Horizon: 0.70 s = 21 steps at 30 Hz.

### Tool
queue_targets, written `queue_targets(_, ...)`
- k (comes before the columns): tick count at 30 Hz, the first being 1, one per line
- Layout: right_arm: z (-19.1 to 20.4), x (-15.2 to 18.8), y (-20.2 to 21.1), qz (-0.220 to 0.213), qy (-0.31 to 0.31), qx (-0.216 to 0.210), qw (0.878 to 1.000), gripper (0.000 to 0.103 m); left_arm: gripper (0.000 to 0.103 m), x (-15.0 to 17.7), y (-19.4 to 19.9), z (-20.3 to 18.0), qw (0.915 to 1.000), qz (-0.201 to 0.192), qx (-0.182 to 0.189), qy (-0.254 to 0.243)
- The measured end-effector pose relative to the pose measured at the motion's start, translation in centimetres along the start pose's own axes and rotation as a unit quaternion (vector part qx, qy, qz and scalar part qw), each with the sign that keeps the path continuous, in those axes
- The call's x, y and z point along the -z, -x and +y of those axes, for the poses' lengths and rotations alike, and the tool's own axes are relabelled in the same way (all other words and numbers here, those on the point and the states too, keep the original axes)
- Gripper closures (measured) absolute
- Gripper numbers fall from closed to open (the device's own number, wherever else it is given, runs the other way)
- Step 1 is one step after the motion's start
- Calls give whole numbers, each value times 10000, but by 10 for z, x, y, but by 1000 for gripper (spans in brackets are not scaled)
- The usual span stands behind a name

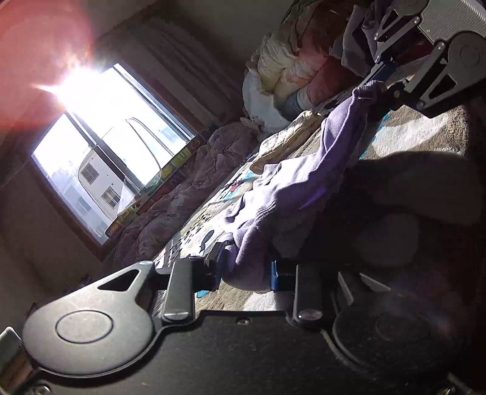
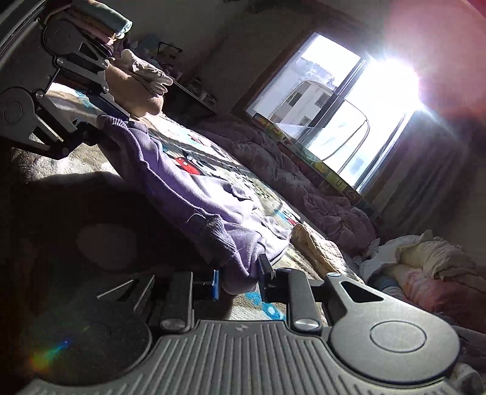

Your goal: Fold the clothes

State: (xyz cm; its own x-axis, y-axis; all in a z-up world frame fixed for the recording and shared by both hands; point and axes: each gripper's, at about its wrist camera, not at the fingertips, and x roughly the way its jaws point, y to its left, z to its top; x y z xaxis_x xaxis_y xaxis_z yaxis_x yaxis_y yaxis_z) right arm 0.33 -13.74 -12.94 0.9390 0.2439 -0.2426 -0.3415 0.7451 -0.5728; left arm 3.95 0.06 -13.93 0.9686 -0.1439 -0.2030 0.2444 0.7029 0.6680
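Observation:
A purple garment (image 1: pixel 291 188) with a cartoon print (image 2: pixel 188 165) is stretched between both grippers, just above a patterned blanket (image 1: pixel 194 231). My left gripper (image 1: pixel 247 270) is shut on one ribbed end of it, at the bottom of the left wrist view. My right gripper (image 2: pixel 238 279) is shut on the other end. Each gripper also shows in the other's view: the right one at the top right (image 1: pixel 382 82), the left one at the upper left (image 2: pixel 100 121), both pinching the cloth. The garment sags in the middle onto the blanket.
A pile of crumpled clothes (image 1: pixel 291 70) lies beyond the garment; it also shows in the right wrist view (image 2: pixel 425 267). A stack of folded clothes (image 2: pixel 100 24) stands near the left gripper. A mauve quilt (image 2: pixel 288 170) lies under the bright window (image 2: pixel 340 100).

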Motion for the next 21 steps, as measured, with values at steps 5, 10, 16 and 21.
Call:
queue_targets(5,-32,-22,-13,-132,-251,35,9996,78,75,-21,-21,43,9947,-114,318,971)
queue_targets(10,-73,-36,-45,-263,-980,-75,9948,78,77,-36,-64,90,9717,-221,923,2162)
queue_targets(16,-121,-28,-99,-301,-2683,-724,9601,79,81,-28,-134,131,9175,-91,1713,3587)
queue_targets(21,-152,0,-156,-75,-4000,-1148,9093,80,83,-9,-191,143,8734,139,1991,4443)
